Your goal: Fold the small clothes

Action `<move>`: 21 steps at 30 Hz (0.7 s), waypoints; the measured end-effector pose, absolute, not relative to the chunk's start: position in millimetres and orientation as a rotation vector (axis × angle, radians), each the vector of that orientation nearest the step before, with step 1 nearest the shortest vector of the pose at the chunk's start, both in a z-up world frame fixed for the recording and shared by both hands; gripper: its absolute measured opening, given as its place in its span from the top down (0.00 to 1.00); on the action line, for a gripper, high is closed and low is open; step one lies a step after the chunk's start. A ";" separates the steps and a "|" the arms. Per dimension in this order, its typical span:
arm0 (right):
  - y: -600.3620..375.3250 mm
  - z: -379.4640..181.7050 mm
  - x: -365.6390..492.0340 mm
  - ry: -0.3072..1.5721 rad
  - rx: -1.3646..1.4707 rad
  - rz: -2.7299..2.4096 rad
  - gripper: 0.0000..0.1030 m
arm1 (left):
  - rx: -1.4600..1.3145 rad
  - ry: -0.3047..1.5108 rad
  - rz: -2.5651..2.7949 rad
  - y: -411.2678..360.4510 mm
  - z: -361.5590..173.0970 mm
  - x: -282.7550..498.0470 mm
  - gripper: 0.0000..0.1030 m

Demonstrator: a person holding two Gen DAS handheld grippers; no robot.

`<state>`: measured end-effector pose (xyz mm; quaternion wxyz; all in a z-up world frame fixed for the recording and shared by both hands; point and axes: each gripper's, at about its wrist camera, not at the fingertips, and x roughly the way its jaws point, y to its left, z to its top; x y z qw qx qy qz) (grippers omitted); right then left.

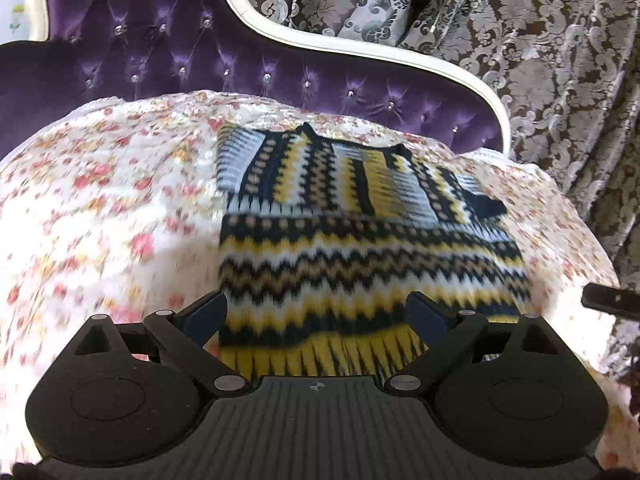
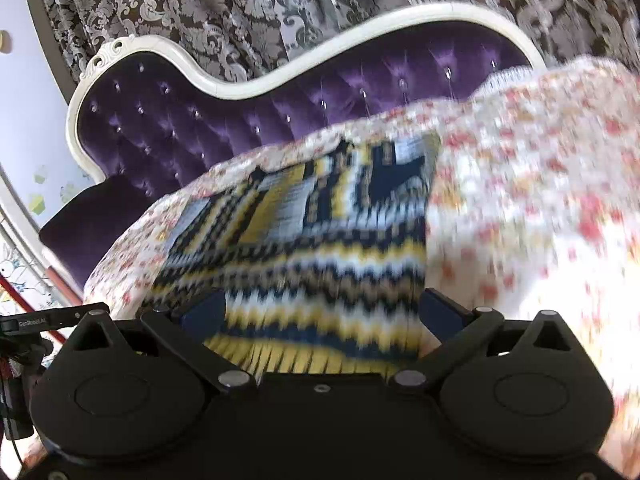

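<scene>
A small knitted sweater (image 1: 340,240) with yellow, navy and white zigzag bands lies flat on a floral blanket (image 1: 112,208), its sleeves folded in across the upper part. My left gripper (image 1: 316,316) is open, its blue pads on either side of the yellow ribbed hem. In the right wrist view the sweater (image 2: 304,248) lies the same way, and my right gripper (image 2: 320,316) is open over the hem. Both views are blurred by motion. Neither gripper holds anything.
A purple tufted headboard (image 1: 168,52) with a white frame stands behind the blanket. Patterned brown and silver curtains (image 1: 540,60) hang behind it. The other gripper's edge (image 1: 608,300) shows at the right of the left wrist view, and at the left in the right wrist view (image 2: 52,320).
</scene>
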<state>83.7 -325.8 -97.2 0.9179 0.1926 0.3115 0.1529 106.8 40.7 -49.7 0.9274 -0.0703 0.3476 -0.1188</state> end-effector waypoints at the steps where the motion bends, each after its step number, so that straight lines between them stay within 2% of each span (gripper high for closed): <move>1: -325.4 -100.6 76.7 0.651 0.406 0.318 0.00 | -0.145 0.715 -0.243 41.6 -51.2 98.0 0.06; 10: -321.7 -140.5 20.5 0.796 0.514 0.351 0.00 | -0.116 0.801 -0.258 32.1 -76.6 35.0 0.06; 21: -322.6 -159.8 19.5 0.774 0.651 0.434 0.00 | -0.099 0.835 -0.265 21.7 -91.5 -1.9 0.06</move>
